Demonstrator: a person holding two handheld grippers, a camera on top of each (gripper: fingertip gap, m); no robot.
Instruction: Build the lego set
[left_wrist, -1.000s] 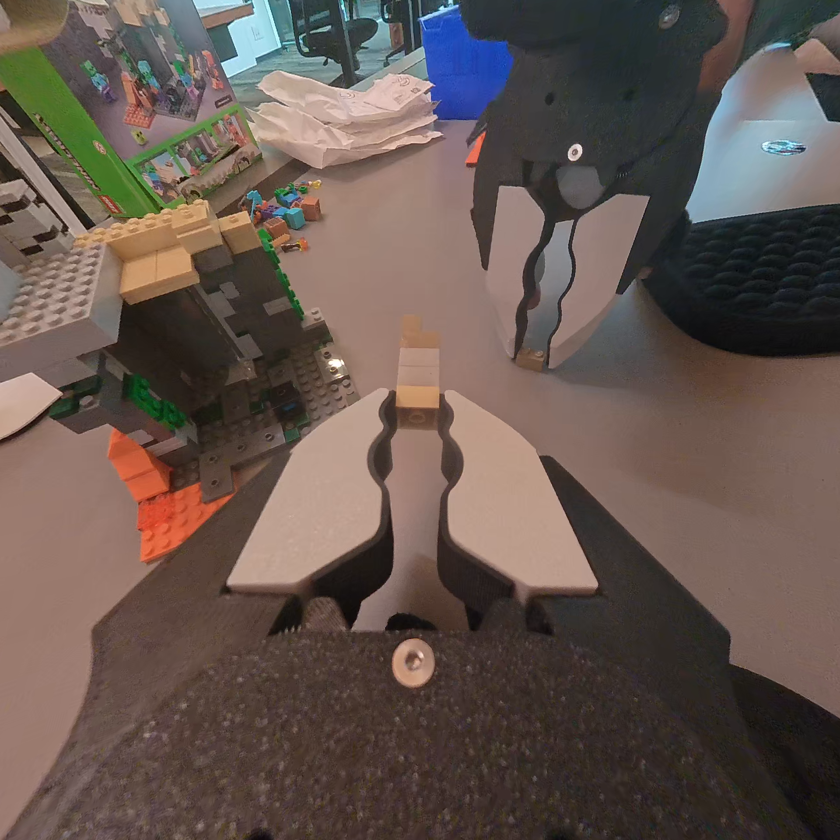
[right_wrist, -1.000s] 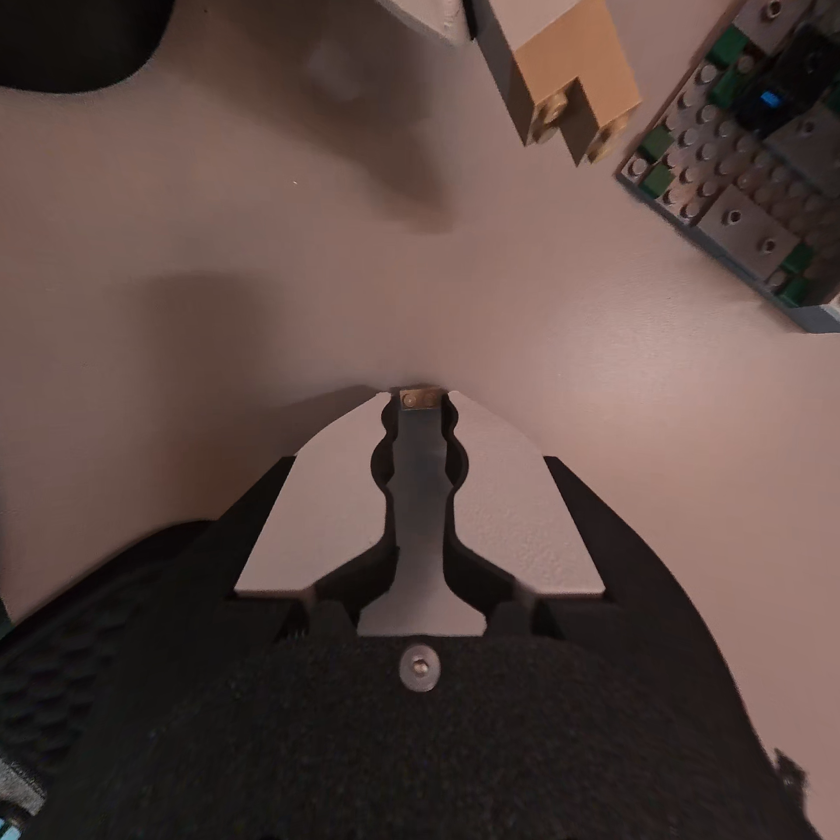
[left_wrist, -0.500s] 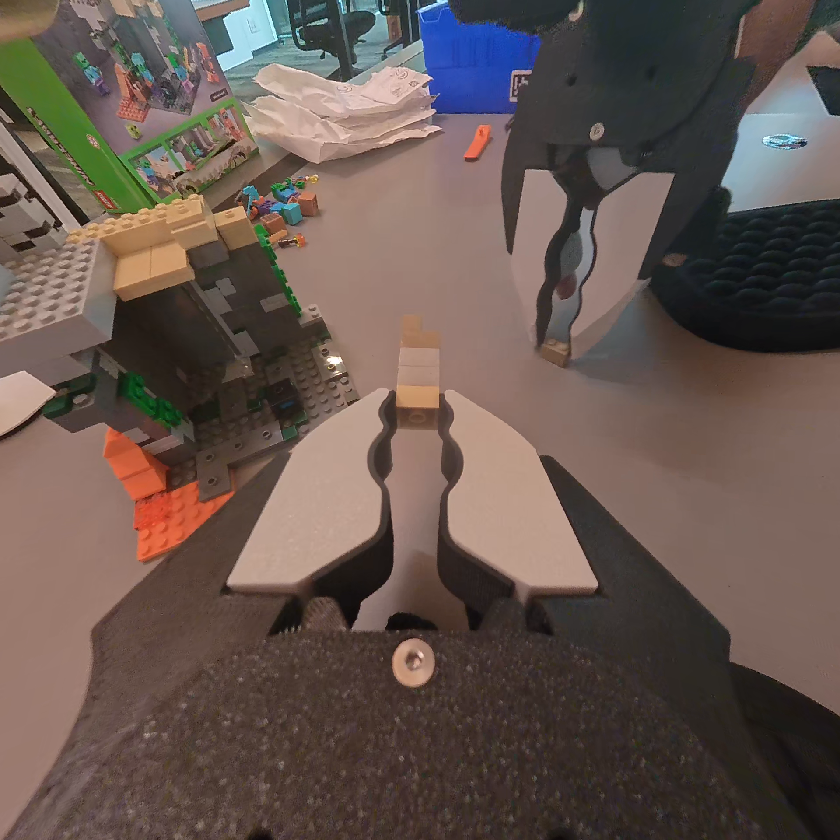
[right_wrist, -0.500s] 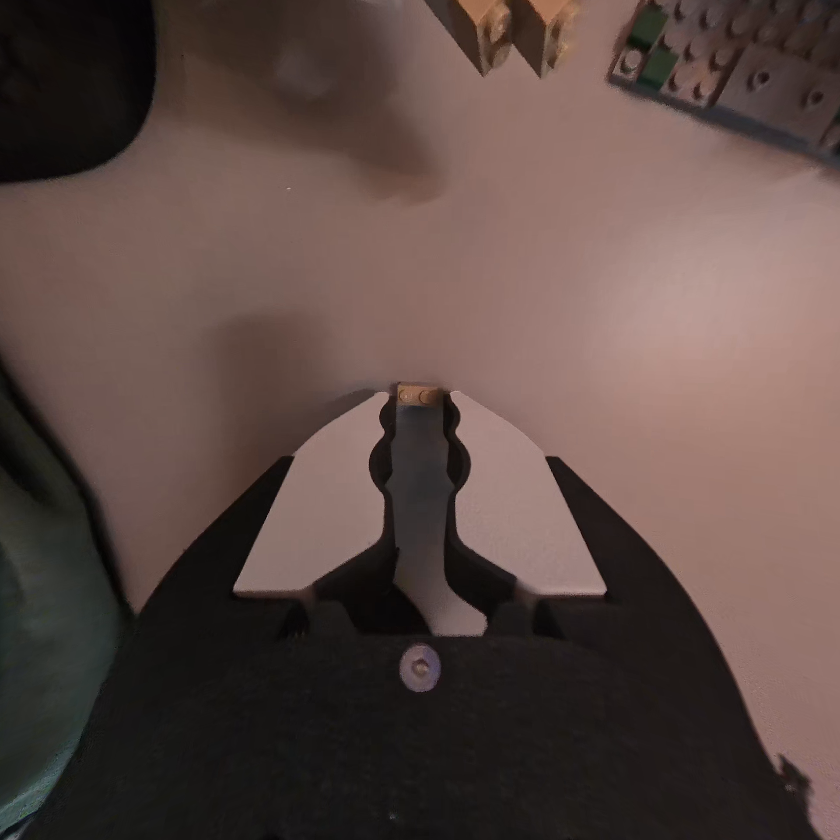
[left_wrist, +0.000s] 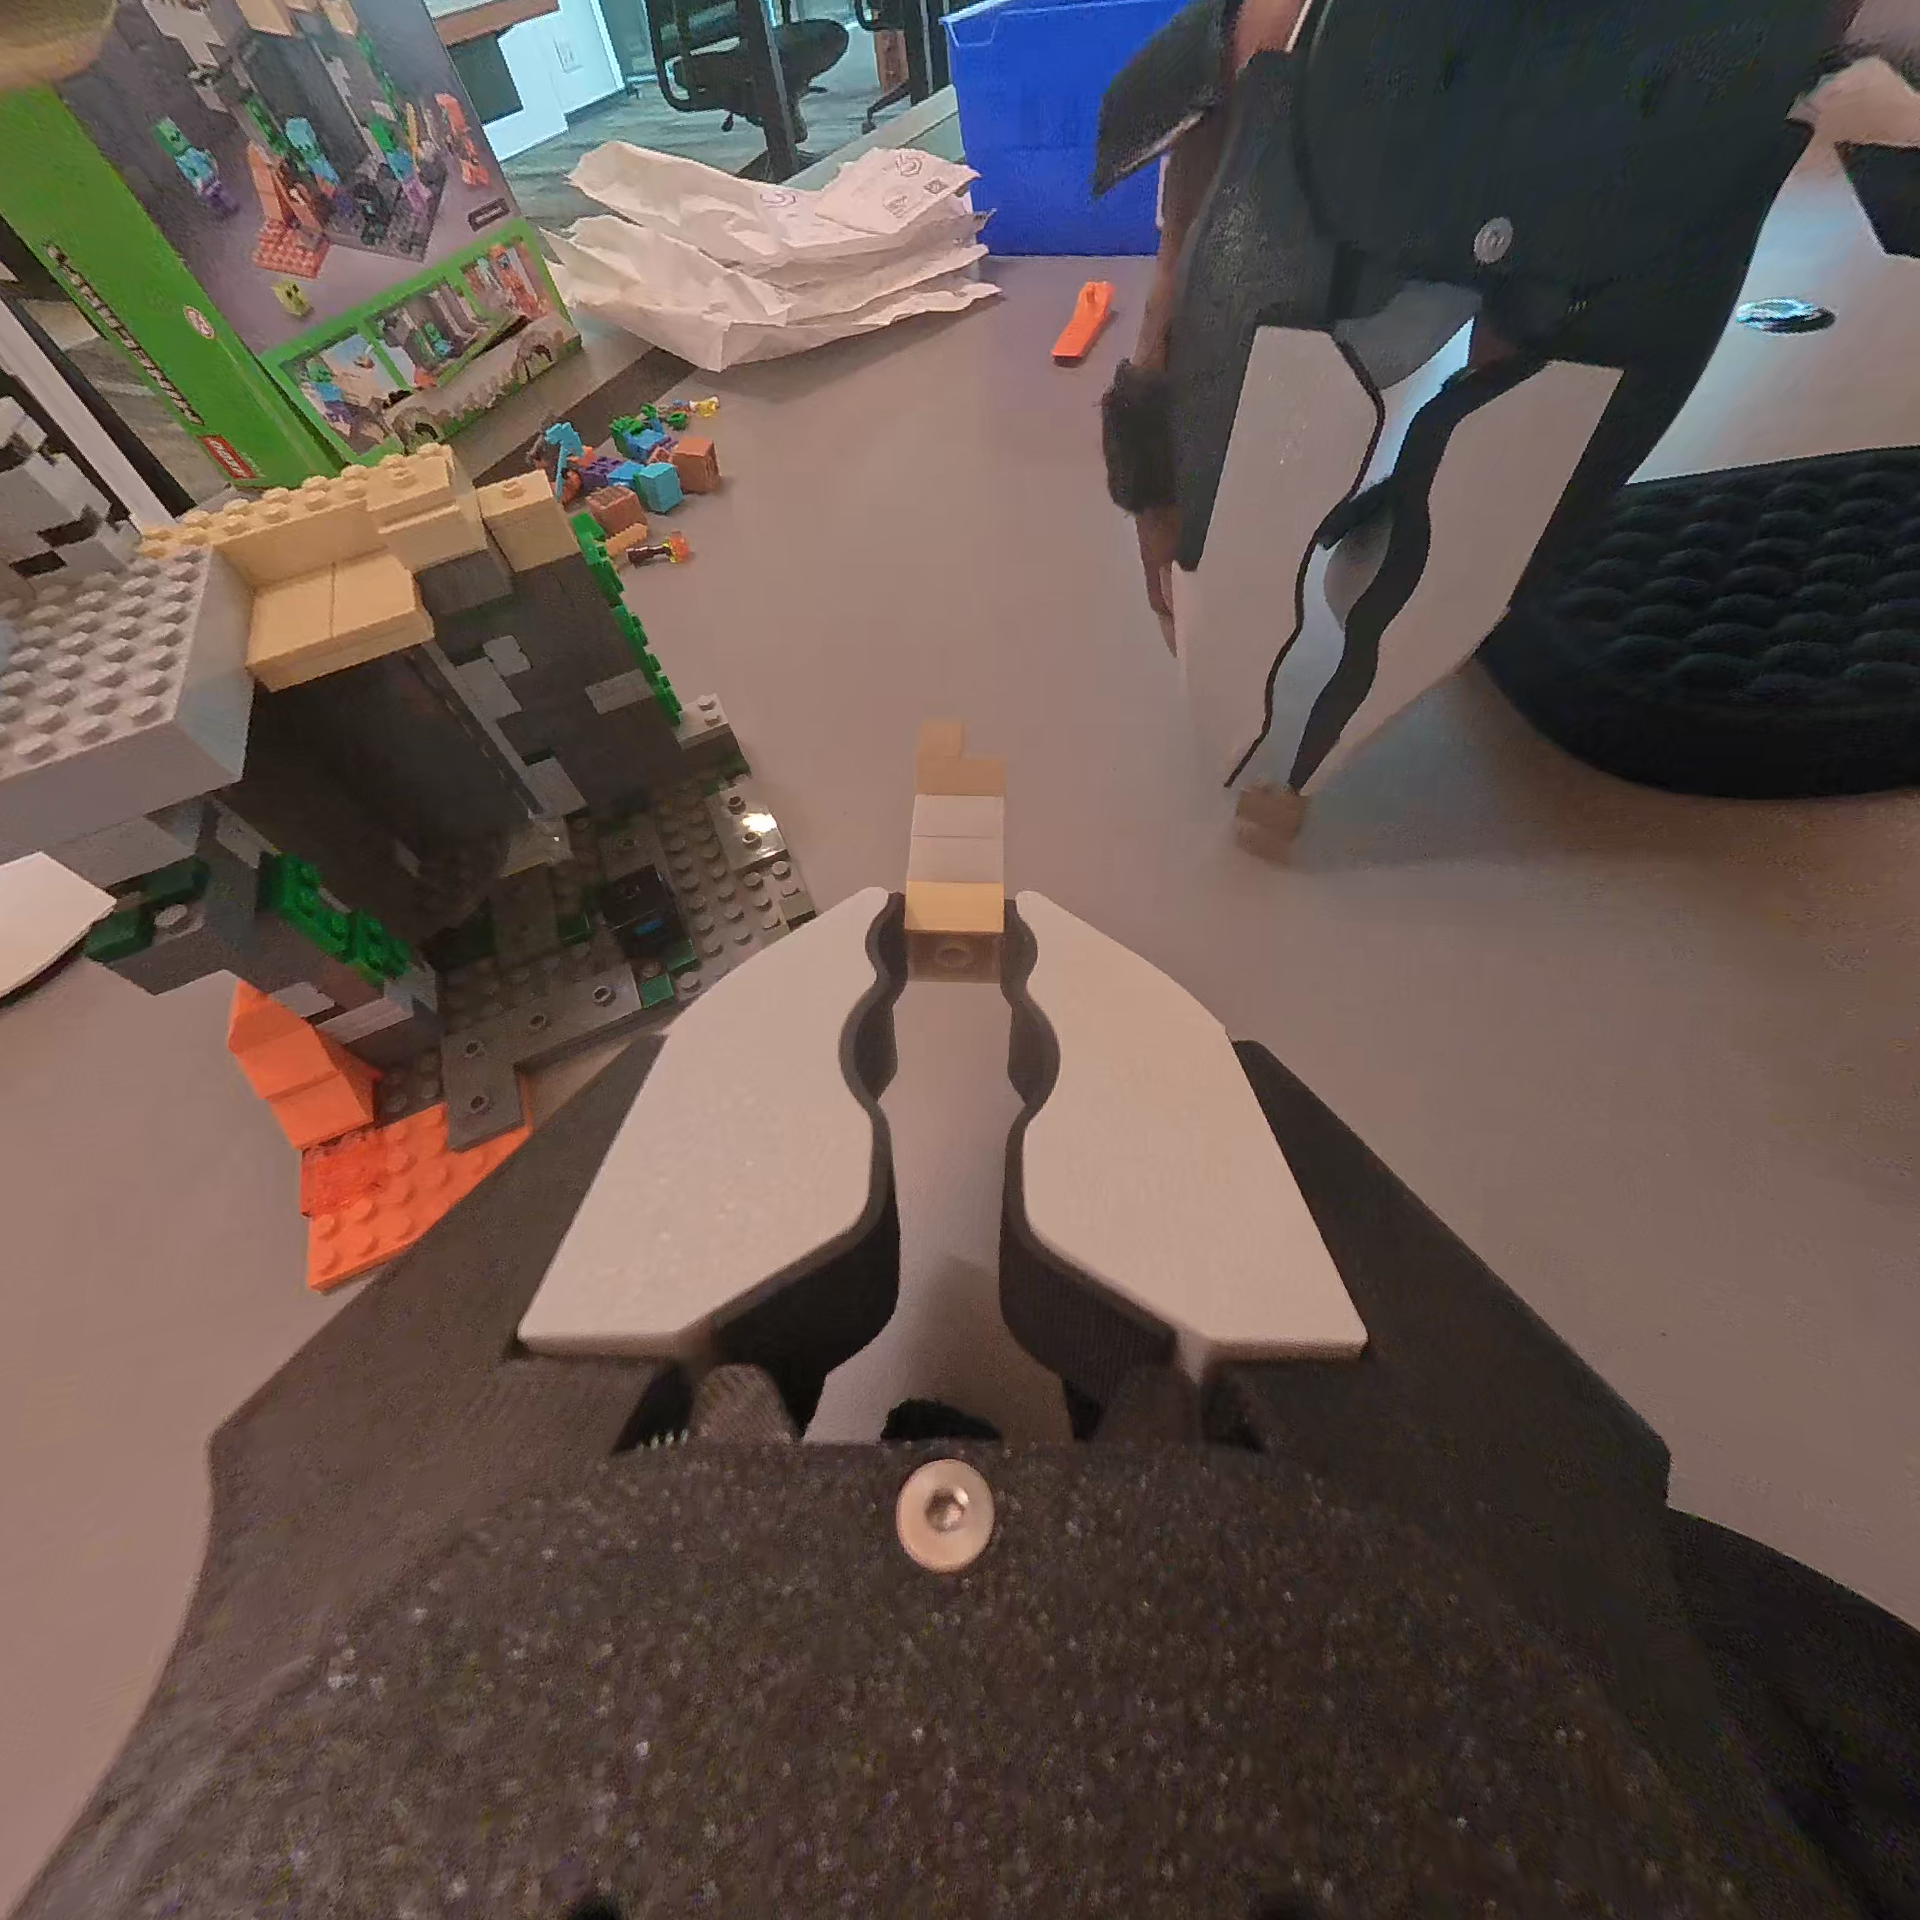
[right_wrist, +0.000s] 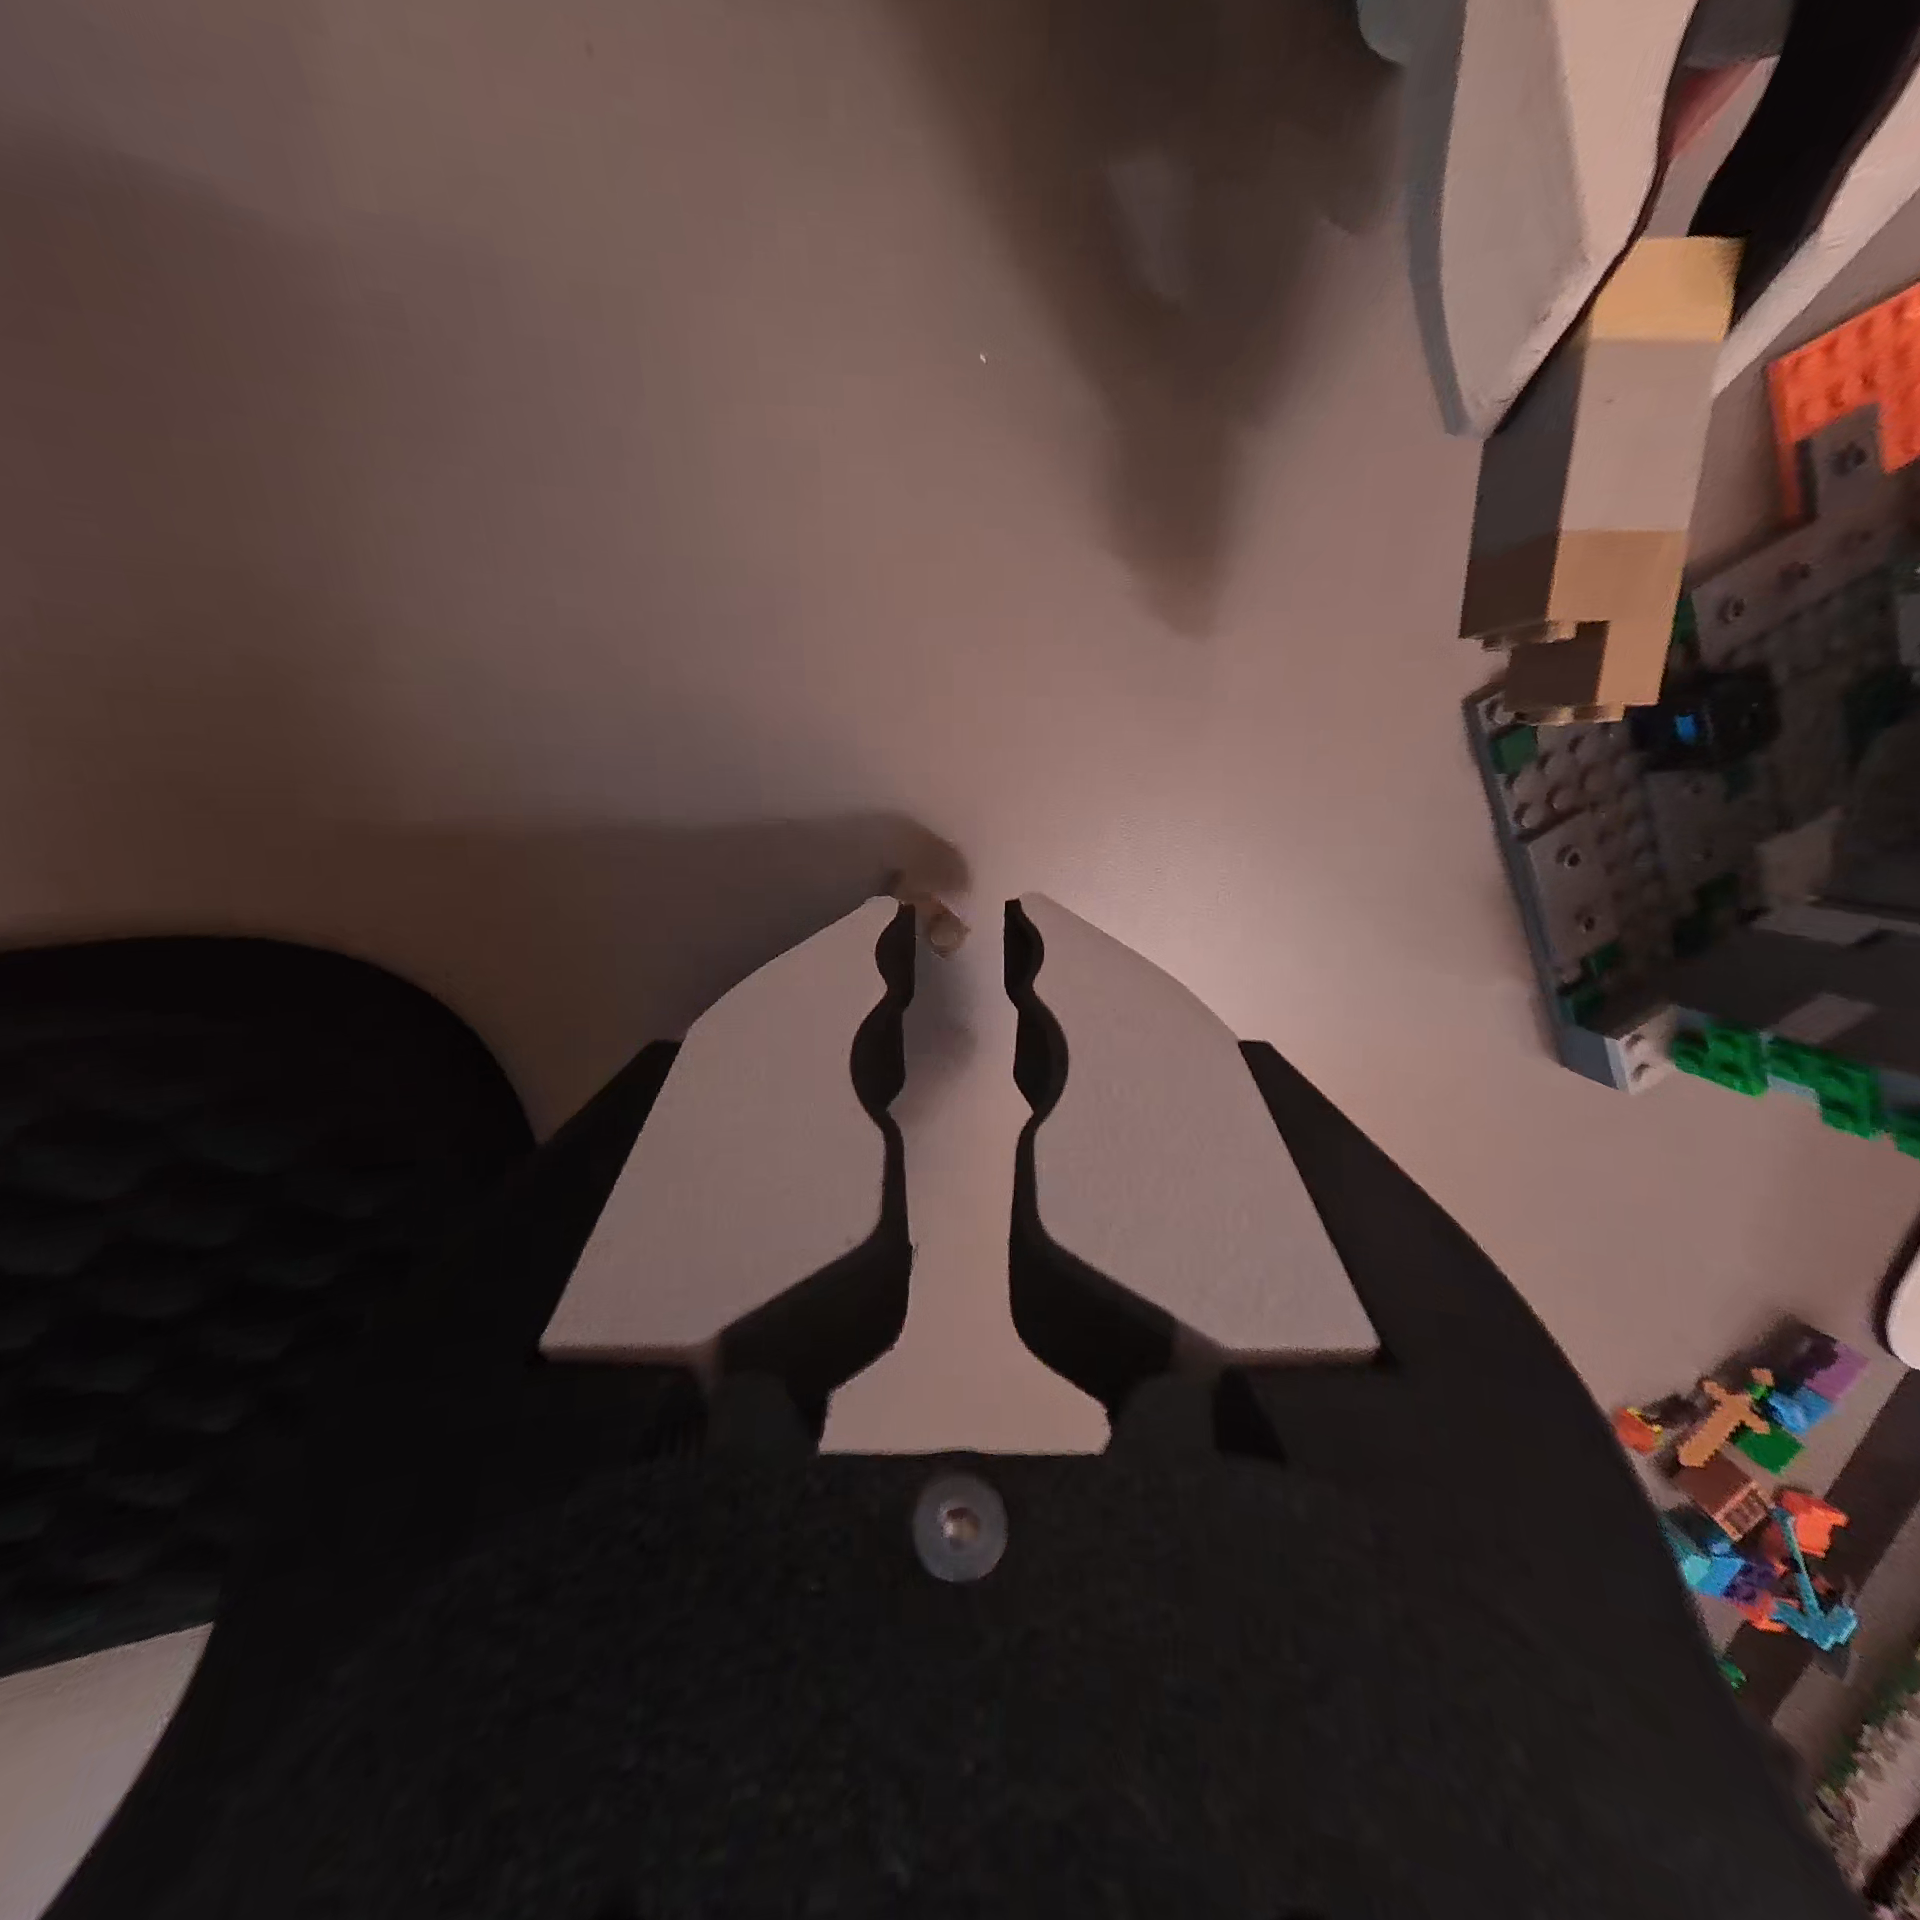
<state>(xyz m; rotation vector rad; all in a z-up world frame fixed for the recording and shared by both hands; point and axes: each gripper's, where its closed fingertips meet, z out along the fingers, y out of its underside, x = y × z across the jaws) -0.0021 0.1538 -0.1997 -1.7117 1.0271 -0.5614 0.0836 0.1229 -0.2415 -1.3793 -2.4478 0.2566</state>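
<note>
My left fingers (left_wrist: 954, 914) clamp the tan-grey column (left_wrist: 956, 831); right fingers (right_wrist: 956, 914) stand narrowly parted, tan stud (right_wrist: 943, 920) between, above grey table (left_wrist: 1455, 1039).

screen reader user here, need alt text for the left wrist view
The left gripper clamps a tan and grey brick column above a grey table. Ahead to the right, the right gripper points down at a small tan piece; a partly built lego model stands left.

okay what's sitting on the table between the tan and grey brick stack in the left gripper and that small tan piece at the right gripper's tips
Nothing: in the left wrist view, only bare grey table separates the brick stack from the small tan piece.
</note>
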